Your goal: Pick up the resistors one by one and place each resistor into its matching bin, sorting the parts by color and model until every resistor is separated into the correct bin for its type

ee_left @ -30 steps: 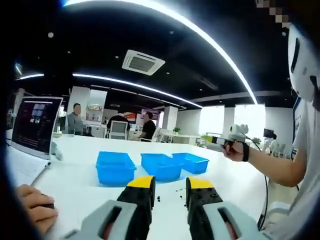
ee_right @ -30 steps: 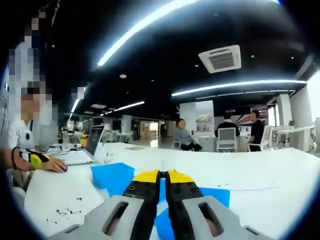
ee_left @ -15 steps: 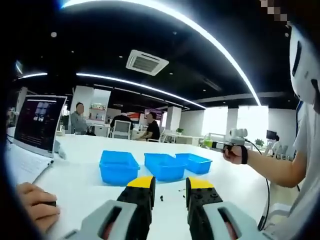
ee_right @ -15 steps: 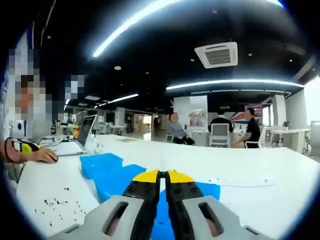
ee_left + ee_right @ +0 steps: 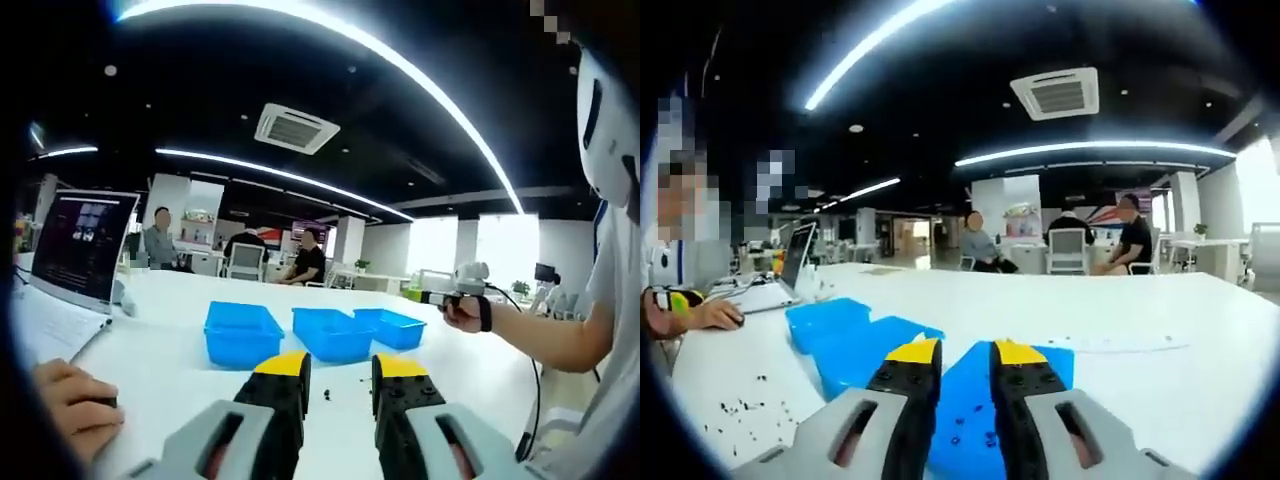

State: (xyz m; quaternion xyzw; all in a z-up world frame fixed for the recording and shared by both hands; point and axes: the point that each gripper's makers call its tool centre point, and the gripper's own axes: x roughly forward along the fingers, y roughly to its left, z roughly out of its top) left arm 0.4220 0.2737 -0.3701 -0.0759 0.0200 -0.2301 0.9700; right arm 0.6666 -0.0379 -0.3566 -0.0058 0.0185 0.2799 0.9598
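Observation:
Three blue bins stand in a row on the white table: left bin [image 5: 243, 333], middle bin [image 5: 333, 333], right bin [image 5: 395, 327]. Small dark resistors [image 5: 325, 395] lie on the table in front of them, between my jaws. My left gripper [image 5: 340, 372] is open and holds nothing, low over the table. My right gripper [image 5: 455, 290], held in a hand, hovers past the right bin. In the right gripper view, my right gripper [image 5: 967, 356] is open over a blue bin [image 5: 1050, 365] with a few resistors [image 5: 970, 435] inside. More resistors [image 5: 750, 405] lie scattered on the table at the left.
An open laptop [image 5: 85, 245] stands at the table's left with a hand [image 5: 70, 405] resting in front of it. Two further blue bins [image 5: 835, 325] lie left of my right gripper. People sit at desks in the background. A white strip [image 5: 1120, 345] lies on the table at the right.
My right gripper has gone from shut to open, and the thin wire that stood between its tips is gone. Its view has shifted further over the bin. The left gripper barely moved.

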